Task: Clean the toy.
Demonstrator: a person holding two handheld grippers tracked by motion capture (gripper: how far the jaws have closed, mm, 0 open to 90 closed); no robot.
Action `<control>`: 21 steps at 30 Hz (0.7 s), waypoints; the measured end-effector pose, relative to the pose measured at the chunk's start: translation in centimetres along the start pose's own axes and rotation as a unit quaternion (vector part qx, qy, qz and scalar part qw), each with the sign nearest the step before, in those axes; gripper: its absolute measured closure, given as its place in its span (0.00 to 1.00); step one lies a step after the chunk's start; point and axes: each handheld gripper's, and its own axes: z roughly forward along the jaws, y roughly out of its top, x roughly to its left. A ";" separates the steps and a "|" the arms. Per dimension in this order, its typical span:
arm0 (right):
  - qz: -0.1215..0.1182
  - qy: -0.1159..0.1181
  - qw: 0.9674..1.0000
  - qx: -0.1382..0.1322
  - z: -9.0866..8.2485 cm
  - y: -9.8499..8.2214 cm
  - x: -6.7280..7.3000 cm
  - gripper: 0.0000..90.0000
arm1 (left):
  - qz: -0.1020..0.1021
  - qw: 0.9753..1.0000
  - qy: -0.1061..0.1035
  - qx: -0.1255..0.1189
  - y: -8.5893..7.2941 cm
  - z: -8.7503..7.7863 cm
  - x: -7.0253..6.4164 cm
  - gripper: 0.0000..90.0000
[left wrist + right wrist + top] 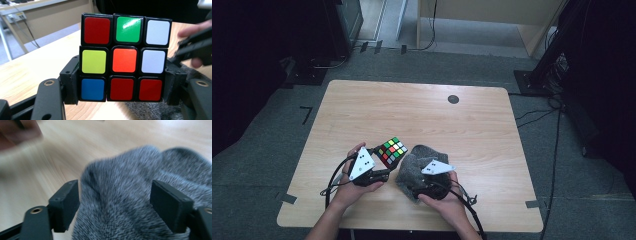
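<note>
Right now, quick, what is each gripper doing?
Left gripper: shut on the colourful plastic puzzle cube.
Right gripper: around the fuzzy grey cloth; grip cannot be told.

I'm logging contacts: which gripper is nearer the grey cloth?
Right. The right gripper straddles a fold of the grey cloth, its jaws on either side. The left gripper sits beside the cloth, clamped on the puzzle cube.

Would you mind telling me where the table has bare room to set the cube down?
Free: the far half of the table up to the black dot, and both side margins. Crowded: the near middle, where the cube, grey cloth and both grippers sit.
</note>
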 end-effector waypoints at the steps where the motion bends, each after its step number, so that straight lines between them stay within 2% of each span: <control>1: -0.009 -0.015 1.000 0.012 0.3 -0.2 0.2 0.32 | 0.000 1.000 -0.002 0.001 0.1 0.0 -0.1 0.36; 3: -0.021 -0.033 0.999 0.032 0.8 -0.6 0.2 0.37 | 0.001 1.000 -0.005 0.002 0.1 0.0 -0.2 0.36; 5: -0.036 -0.055 0.996 0.051 1.2 -1.0 0.1 0.47 | 0.006 1.000 -0.011 0.005 0.2 0.0 -0.3 0.36; 6: -0.042 -0.054 0.997 0.047 1.3 -1.3 0.0 0.50 | 0.008 1.000 -0.014 0.005 0.2 0.0 -0.4 0.36; 8: -0.048 -0.057 0.996 0.041 0.9 -1.4 -0.5 0.75 | 0.011 1.000 -0.021 0.008 0.4 0.0 -0.5 0.36; 10: -0.046 -0.067 0.996 0.044 0.3 -1.2 -1.2 0.85 | 0.013 0.999 -0.028 0.011 0.4 0.0 -0.6 0.36; 12: -0.018 -0.061 0.998 0.008 -1.0 -1.0 -2.0 0.87 | 0.019 0.999 -0.032 0.016 0.2 0.2 -0.8 0.36; 13: 0.000 -0.056 0.998 -0.024 -2.0 -0.7 -2.4 0.88 | 0.023 0.999 -0.034 0.021 0.1 0.3 -0.9 0.36; 14: 0.015 -0.046 0.997 -0.064 -3.1 -0.3 -2.7 0.88 | 0.028 0.999 -0.034 0.028 0.0 0.5 -1.0 0.36; 15: 0.023 -0.034 0.994 -0.104 -4.2 0.1 -2.7 0.88 | 0.034 0.998 -0.036 0.034 -0.1 0.7 -1.3 0.36; 17: 0.013 -0.015 0.986 -0.164 -6.0 1.0 -2.1 0.87 | 0.047 0.997 -0.045 0.044 -0.2 1.2 -2.0 0.36; 19: -0.010 0.006 0.980 -0.200 -7.1 1.7 -0.9 0.87 | 0.063 0.995 -0.060 0.050 -0.1 1.6 -2.9 0.36; 21: -0.013 0.032 0.976 -0.217 -7.4 2.1 0.1 0.87 | 0.076 0.993 -0.071 0.049 0.0 1.7 -3.8 0.36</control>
